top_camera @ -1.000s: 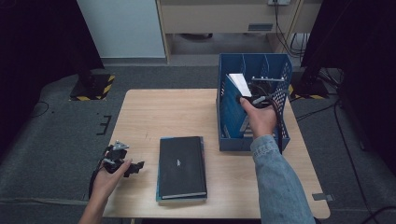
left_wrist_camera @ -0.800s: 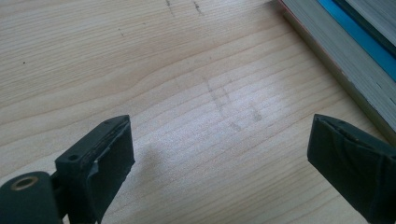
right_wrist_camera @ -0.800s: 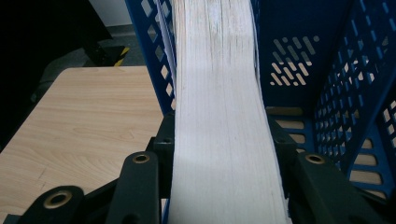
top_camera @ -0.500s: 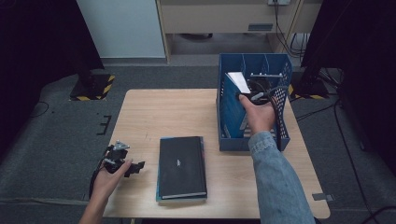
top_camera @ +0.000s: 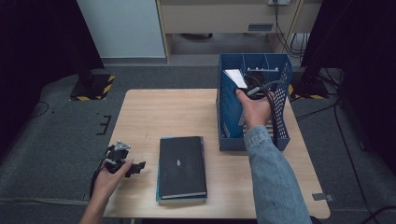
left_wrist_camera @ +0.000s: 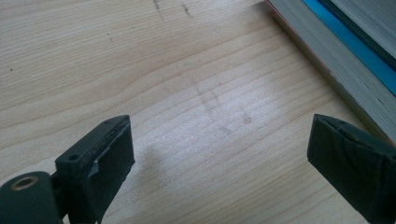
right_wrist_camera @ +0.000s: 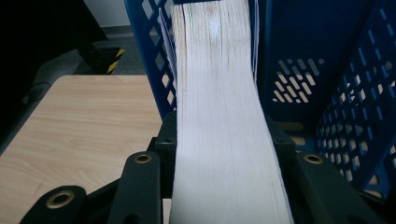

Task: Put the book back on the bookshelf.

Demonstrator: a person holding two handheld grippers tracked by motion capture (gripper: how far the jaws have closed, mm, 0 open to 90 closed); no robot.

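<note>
A thick book (top_camera: 235, 77) with a blue cover stands on edge inside the blue perforated crate (top_camera: 282, 88), leaning against its left wall. My right gripper (top_camera: 248, 89) is shut on it. In the right gripper view the pale page edge of the book (right_wrist_camera: 219, 93) runs up between the jaws of that gripper (right_wrist_camera: 223, 138), with the crate wall (right_wrist_camera: 303, 56) around it. My left gripper (top_camera: 134, 167) rests low at the table's front left, open. Its jaws stand wide over bare wood in the left gripper view (left_wrist_camera: 219, 154).
A black book lies on a blue one (top_camera: 182, 165) at the front middle of the wooden table (top_camera: 163, 112); the edges of this stack (left_wrist_camera: 336, 60) are just right of the left gripper. The crate has dividers at its far end. Dark floor and cables surround the table.
The right hand with the book has edged slightly left within the crate. The left hand has stayed where it was.
</note>
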